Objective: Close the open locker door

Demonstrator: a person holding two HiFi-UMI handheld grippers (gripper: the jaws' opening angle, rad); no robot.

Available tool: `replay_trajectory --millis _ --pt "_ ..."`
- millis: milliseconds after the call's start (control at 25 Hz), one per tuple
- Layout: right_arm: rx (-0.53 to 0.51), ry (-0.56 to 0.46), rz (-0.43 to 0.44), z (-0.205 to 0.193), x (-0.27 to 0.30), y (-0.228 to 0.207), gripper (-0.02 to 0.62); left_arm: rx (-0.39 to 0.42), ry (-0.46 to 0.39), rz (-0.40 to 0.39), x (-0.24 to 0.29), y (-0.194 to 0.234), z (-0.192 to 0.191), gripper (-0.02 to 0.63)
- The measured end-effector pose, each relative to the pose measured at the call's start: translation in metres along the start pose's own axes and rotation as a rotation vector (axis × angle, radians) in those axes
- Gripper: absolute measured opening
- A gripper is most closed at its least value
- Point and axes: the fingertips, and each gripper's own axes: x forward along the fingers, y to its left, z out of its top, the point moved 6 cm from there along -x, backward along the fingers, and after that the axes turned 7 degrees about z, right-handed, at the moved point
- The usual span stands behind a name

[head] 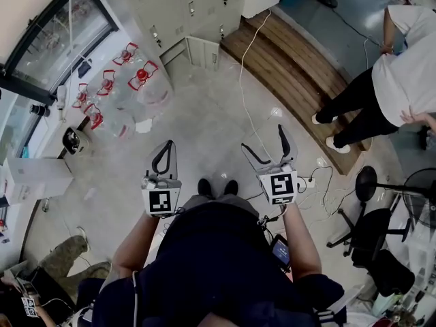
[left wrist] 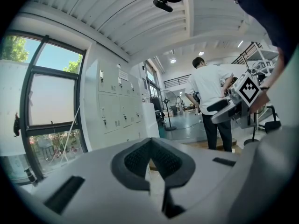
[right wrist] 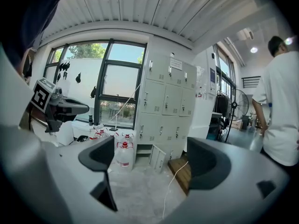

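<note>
Pale grey concrete floor (head: 204, 125) fills most of the head view.

Bank of light grey metal lockers (head: 194, 5) stands at the far side, next to a tall dark-framed window (head: 61, 39).

Brown slatted wooden platform (head: 293, 67) runs along the floor from the foot of the lockers. A bystander in a white shirt and dark trousers (head: 392, 80) stands at its far edge.

Cluster of big clear water bottles with red caps and handles (head: 129, 80) sits on the floor between window and lockers.

Open grey locker door (head: 202, 52) is in the bottom row. It is swung out over the floor, between the bottles and the near end of the platform. In the right gripper view the door (right wrist: 158, 157) stands ajar beside its compartment. It is well apart from both tools.

Right gripper (head: 262, 138): jaws spread wide, released, nothing between them. Only distant floor and lockers show through the gap (right wrist: 152, 158).

Left gripper (head: 167, 146): jaws clenched tip to tip (left wrist: 150, 141), nothing caught between.

Thin white cable (head: 244, 80) trails across the floor from the lockers.
</note>
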Motion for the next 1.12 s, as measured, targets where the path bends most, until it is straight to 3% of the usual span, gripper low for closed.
replay_trajectory --millis 320,560,800,1120 --pt "-0.021 0.015 0.012 0.001 0.047 -0.013 0.492 -0.003 0.003 -0.014 0.026 0.022 -0.010 0.005" --pt "-0.023 0.025 0.074 -0.005 0.096 -0.057 0.491 -0.004 0.024 0.021 0.070 0.019 -0.014 0.005" --pt "-0.018 0.005 0.170 -0.015 0.169 -0.139 0.488 0.008 0.055 0.114 0.149 0.003 -0.018 0.005" --pt "-0.049 0.038 0.415 -0.028 0.270 -0.251 0.479 0.004 0.140 0.321 0.265 -0.028 -0.004 0.005"
